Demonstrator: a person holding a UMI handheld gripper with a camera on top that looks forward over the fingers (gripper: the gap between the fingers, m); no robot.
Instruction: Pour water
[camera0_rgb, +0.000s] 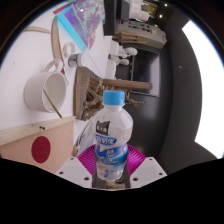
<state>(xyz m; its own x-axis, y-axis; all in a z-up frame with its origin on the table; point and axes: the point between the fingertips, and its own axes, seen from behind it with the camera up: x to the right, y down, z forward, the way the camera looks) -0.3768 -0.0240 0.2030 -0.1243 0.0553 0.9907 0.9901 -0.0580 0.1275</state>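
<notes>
Bottle (112, 146), clear plastic with blue cap, upright, clamped between gripper (112, 168) pads; white mug (47, 90) beyond.

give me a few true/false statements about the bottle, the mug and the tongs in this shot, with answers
1. The water bottle stands upright between the fingers of the tongs. True.
2. The bottle has a red cap. False: the cap is blue.
3. A white mug sits on the white table beyond the tongs, off to the bottle's left. True.
4. The mug lies tipped on its side. False: it stands upright, with its opening upward.
5. The bottle's cap has been taken off. False: the cap is on the bottle.
6. The pink pads show on either side of the bottle's lower part. True.
</notes>
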